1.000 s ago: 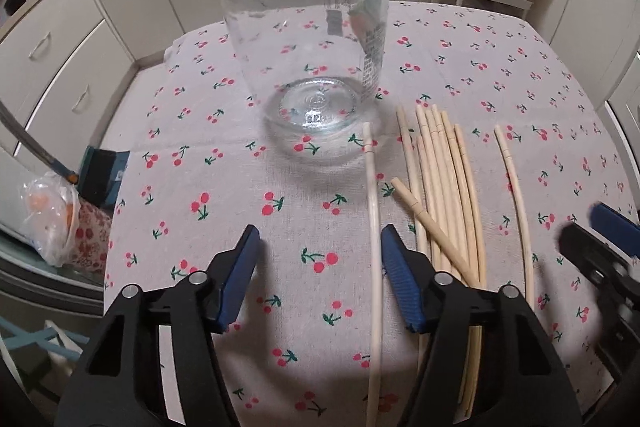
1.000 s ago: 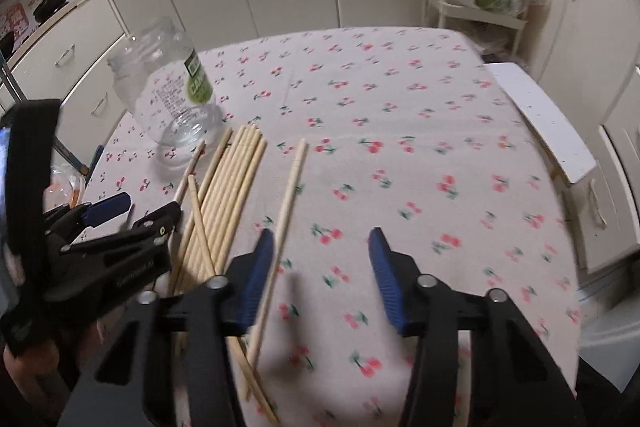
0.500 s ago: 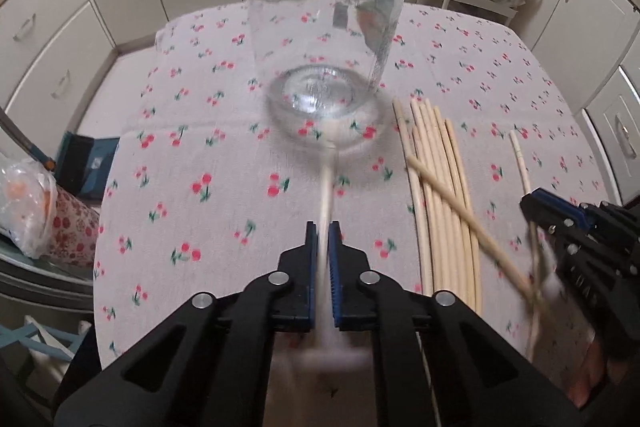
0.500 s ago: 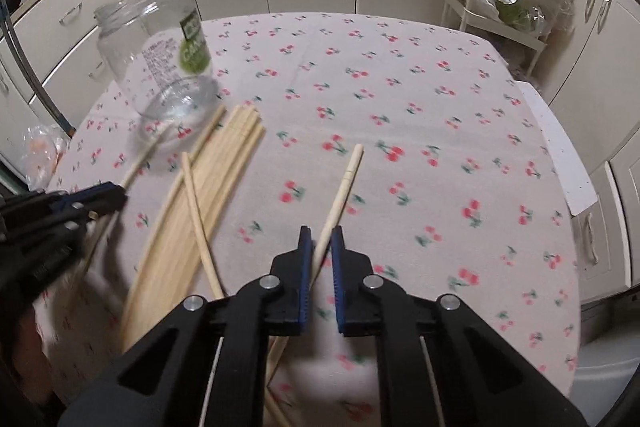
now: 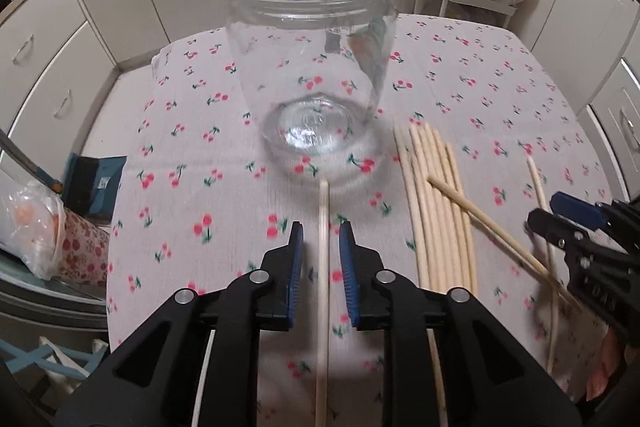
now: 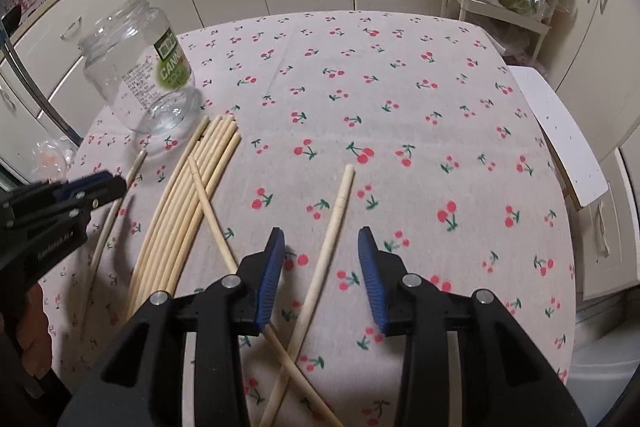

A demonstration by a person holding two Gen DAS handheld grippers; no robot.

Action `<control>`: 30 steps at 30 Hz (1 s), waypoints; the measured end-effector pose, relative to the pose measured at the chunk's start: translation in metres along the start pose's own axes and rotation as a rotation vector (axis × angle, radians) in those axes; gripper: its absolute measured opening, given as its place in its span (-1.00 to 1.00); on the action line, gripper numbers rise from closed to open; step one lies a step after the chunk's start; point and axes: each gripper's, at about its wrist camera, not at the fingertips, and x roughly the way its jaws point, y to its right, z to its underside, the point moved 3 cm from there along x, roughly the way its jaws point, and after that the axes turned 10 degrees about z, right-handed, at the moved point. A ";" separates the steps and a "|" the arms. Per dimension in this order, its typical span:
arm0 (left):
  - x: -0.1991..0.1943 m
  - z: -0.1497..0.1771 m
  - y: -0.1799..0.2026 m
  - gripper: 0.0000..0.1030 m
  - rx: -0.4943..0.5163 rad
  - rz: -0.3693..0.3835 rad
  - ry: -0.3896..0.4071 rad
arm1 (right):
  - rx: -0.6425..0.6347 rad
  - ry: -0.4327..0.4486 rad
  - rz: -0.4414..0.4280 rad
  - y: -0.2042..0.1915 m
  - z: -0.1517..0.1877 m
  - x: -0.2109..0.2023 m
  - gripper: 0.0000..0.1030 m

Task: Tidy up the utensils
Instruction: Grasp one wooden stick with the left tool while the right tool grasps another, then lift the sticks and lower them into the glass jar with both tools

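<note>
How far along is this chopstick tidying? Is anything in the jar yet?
Nothing looks done: the glass jar is empty. In hand: the left gripper and right gripper each straddle a single chopstick. Their jaws have just been opening, and the pads are clear of the sticks. Left: both sticks and the bundle lying on the tablecloth.

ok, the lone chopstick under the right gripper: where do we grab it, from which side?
Probably mid-shaft, from above. The lone chopstick lies flat on the tablecloth, running between the right gripper's open fingers. Its near end crosses another stick, so grip ahead of that crossing, fingers closing across the shaft. The jaws have just been opening; nothing is held.
</note>
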 end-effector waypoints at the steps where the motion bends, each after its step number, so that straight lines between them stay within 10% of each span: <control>1: 0.003 -0.002 -0.001 -0.66 0.001 -0.006 -0.004 | -0.010 0.008 0.010 -0.001 -0.001 0.001 -0.29; 9: 0.015 -0.007 0.004 -0.90 0.036 -0.031 0.011 | -0.063 0.055 0.047 -0.009 -0.007 0.005 -0.86; 21: -0.052 0.006 -0.002 -0.90 0.020 0.120 0.218 | 0.117 0.474 -0.115 -0.005 0.004 -0.090 -0.88; 30: -0.115 -0.008 -0.008 -0.90 0.009 0.179 0.408 | 0.185 0.585 -0.163 -0.002 -0.011 -0.121 -0.88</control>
